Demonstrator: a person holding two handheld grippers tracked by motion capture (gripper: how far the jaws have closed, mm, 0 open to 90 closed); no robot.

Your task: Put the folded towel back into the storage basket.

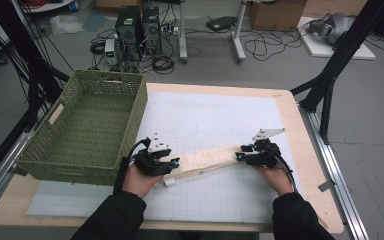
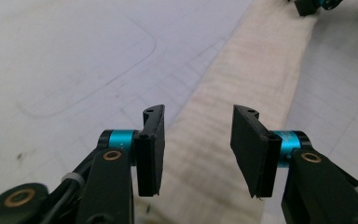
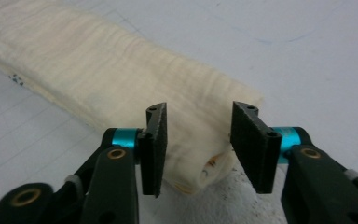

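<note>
Cream folded cloth (image 1: 207, 161) lies flat; its left end hidden behind the left gripper (image 1: 172, 164).

Table (image 1: 307, 150) with mat (image 1: 220, 120), cloth (image 1: 210, 160), basket (image 1: 87, 125)

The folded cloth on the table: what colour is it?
Cream, folded cloth; best in the right gripper view.

I see the cloth (image 1: 211, 161) lying folded in a long strip across the mat (image 1: 215, 120), which lies on the table (image 1: 307, 165). My left gripper (image 1: 172, 164) is at the strip's left end, my right gripper (image 1: 240, 155) at its right end. The basket (image 1: 87, 125) stands on the table's left side, behind my left gripper.
</note>
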